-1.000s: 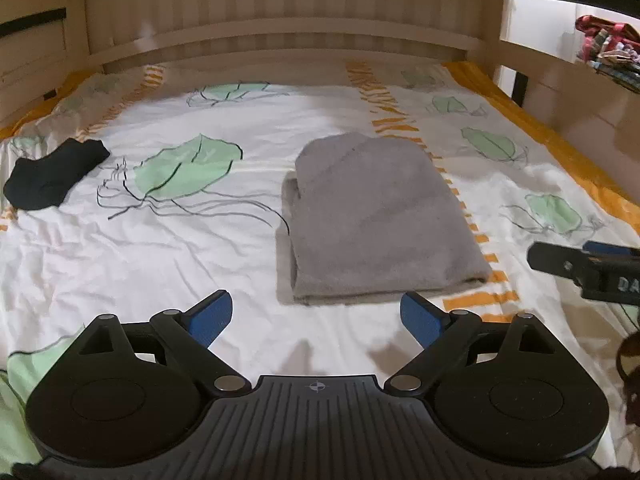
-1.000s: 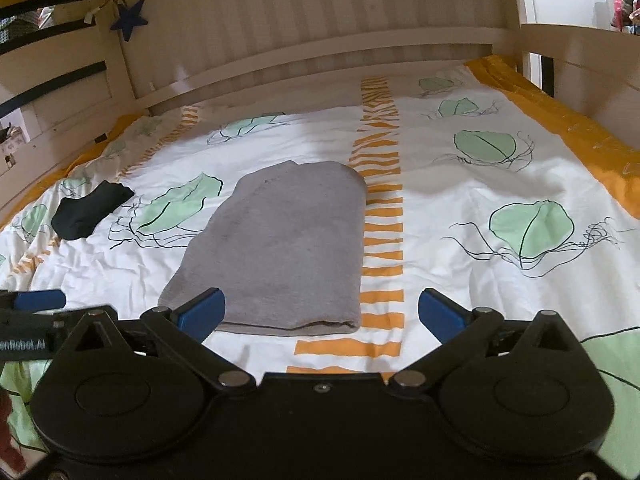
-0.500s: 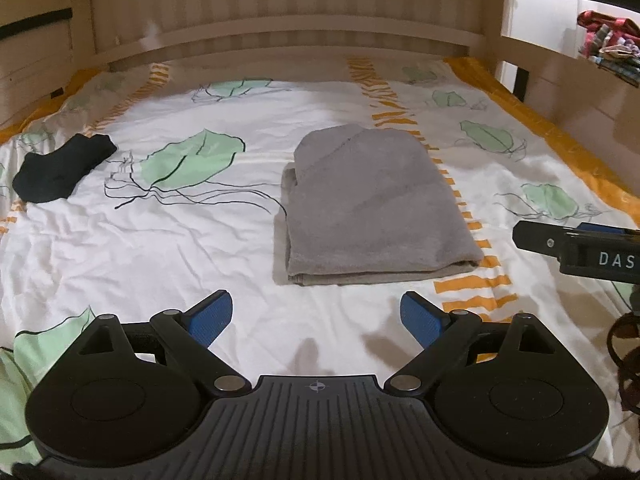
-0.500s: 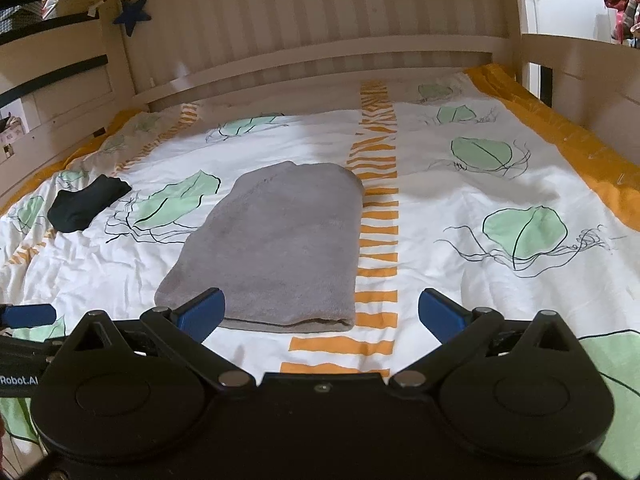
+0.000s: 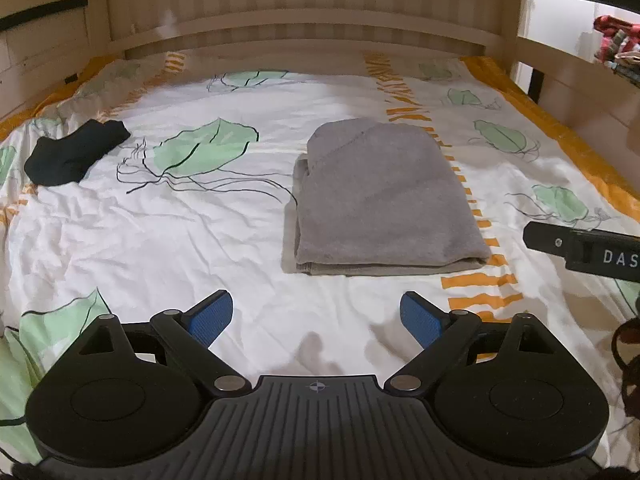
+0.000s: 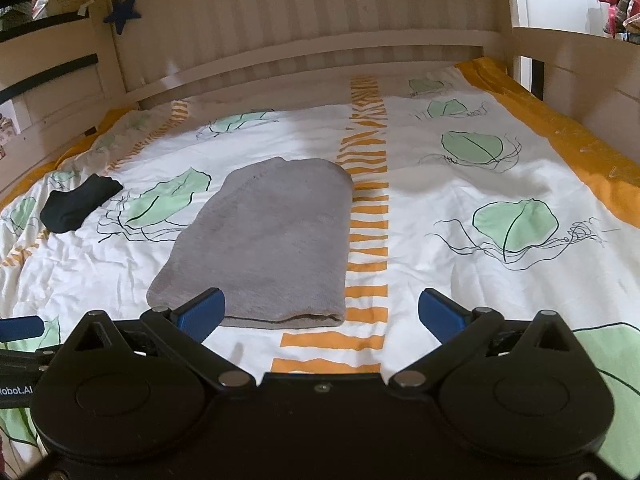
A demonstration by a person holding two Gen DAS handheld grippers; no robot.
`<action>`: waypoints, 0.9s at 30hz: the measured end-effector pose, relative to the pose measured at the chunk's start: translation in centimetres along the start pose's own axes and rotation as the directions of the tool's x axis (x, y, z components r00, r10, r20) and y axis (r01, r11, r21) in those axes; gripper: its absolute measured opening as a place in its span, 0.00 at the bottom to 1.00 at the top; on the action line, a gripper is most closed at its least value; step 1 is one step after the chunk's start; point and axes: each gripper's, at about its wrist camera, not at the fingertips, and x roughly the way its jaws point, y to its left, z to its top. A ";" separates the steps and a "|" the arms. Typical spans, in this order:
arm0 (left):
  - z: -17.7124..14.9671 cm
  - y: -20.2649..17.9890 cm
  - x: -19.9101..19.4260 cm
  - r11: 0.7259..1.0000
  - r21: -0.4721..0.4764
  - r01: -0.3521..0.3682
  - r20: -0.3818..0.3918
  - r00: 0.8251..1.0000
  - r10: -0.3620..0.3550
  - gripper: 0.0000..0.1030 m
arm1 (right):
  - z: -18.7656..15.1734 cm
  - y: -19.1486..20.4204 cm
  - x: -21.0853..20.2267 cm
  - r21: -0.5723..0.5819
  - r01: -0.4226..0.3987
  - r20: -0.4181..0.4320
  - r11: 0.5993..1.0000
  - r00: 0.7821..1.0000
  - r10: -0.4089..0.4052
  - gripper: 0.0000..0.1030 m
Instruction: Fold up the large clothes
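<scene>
A grey garment (image 5: 380, 196) lies folded into a neat rectangle on the bed, also in the right wrist view (image 6: 264, 240). My left gripper (image 5: 316, 316) is open and empty, held above the bedsheet just short of the garment's near edge. My right gripper (image 6: 322, 312) is open and empty, over the garment's near edge and the orange stripe. The right gripper's body shows at the right edge of the left wrist view (image 5: 584, 248).
The bed (image 5: 160, 248) has a white cover with green leaves and orange stripes. A black sock (image 5: 72, 152) lies at far left, also in the right wrist view (image 6: 78, 202). A wooden headboard (image 6: 304, 52) and side rails (image 6: 580, 60) enclose the bed.
Both grippers have drawn back and risen slightly from the garment, so it sits farther away in both views. The garment has not moved. Both grippers stay open.
</scene>
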 end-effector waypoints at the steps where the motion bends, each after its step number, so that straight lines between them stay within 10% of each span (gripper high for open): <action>1: 0.0 0.0 0.0 1.000 -0.004 0.002 -0.004 1.000 -0.002 0.89 | 0.0 0.0 0.0 -0.003 0.000 -0.004 1.000 1.000 0.000 1.00; 27: -0.1 0.3 1.1 0.999 -0.027 -0.019 -0.029 0.999 0.018 0.89 | -0.6 0.4 1.3 -0.015 0.023 -0.080 1.000 0.996 -0.024 0.99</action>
